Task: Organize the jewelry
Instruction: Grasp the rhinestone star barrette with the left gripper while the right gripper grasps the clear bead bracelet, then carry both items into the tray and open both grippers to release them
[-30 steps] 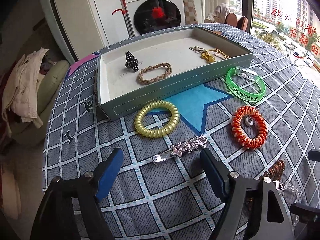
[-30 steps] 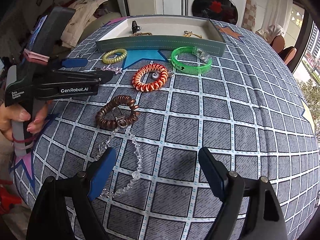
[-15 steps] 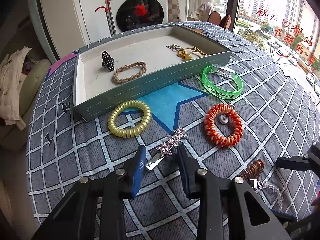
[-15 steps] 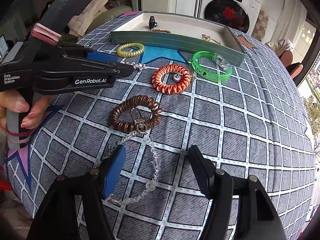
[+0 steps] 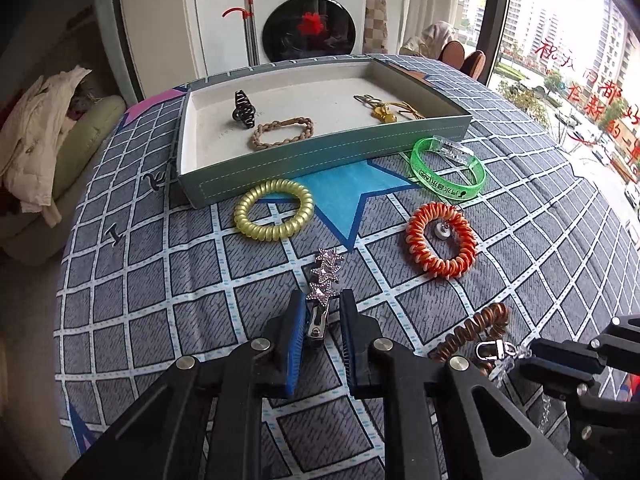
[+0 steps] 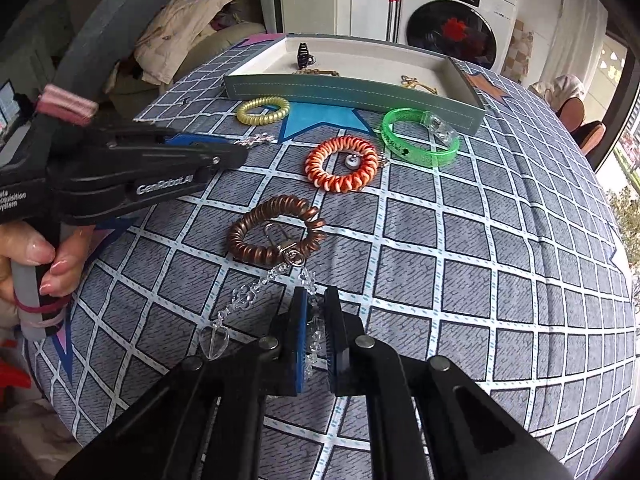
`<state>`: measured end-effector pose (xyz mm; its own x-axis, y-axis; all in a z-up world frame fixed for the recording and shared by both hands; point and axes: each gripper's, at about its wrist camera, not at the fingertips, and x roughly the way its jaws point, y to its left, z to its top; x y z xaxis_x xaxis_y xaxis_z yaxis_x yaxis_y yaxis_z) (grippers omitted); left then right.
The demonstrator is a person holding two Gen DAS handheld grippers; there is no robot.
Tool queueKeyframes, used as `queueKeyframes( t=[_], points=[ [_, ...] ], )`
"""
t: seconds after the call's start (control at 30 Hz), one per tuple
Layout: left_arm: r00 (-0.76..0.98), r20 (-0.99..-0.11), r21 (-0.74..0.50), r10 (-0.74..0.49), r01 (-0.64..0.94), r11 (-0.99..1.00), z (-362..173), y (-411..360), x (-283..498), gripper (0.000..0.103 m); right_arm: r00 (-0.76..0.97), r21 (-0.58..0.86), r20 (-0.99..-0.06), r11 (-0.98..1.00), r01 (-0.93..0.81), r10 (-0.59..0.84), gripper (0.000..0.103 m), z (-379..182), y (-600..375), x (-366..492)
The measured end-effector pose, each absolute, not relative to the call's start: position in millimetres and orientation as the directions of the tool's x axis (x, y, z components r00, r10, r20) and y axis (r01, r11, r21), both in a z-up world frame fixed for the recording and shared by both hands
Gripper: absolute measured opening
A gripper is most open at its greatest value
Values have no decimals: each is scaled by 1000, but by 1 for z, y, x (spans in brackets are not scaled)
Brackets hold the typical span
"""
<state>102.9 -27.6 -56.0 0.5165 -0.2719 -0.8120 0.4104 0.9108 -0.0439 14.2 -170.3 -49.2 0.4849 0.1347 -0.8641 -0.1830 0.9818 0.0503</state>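
My left gripper (image 5: 322,312) is shut on the silver star hair clip (image 5: 325,270), whose stars stick out past the fingertips. It also shows in the right wrist view (image 6: 256,140). My right gripper (image 6: 316,308) is shut on the clear crystal bead chain (image 6: 248,294), which is clipped to the brown coil bracelet (image 6: 276,230). The grey-green tray (image 5: 304,156) at the back holds a black claw clip (image 5: 243,109), a braided tan hair tie (image 5: 282,132) and a gold piece (image 5: 386,110).
On the checked cloth in front of the tray lie a yellow coil tie (image 5: 274,208), an orange coil tie (image 5: 442,240) and a green wristband (image 5: 448,168). A washing machine (image 5: 308,12) stands behind the table; a sofa with clothes is at the left.
Both grippers moved forward and down and closed: the left onto the star hair clip, the right onto the crystal bead chain.
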Motion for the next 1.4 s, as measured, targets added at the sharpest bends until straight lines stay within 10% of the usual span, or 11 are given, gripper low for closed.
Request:
queueKeyframes(
  t=[1.4],
  points=[
    [576,-747,-162,-332,327,931,-12,4,97,30,611,200,-768,978,-55,192,9,18,-243,47]
  ],
)
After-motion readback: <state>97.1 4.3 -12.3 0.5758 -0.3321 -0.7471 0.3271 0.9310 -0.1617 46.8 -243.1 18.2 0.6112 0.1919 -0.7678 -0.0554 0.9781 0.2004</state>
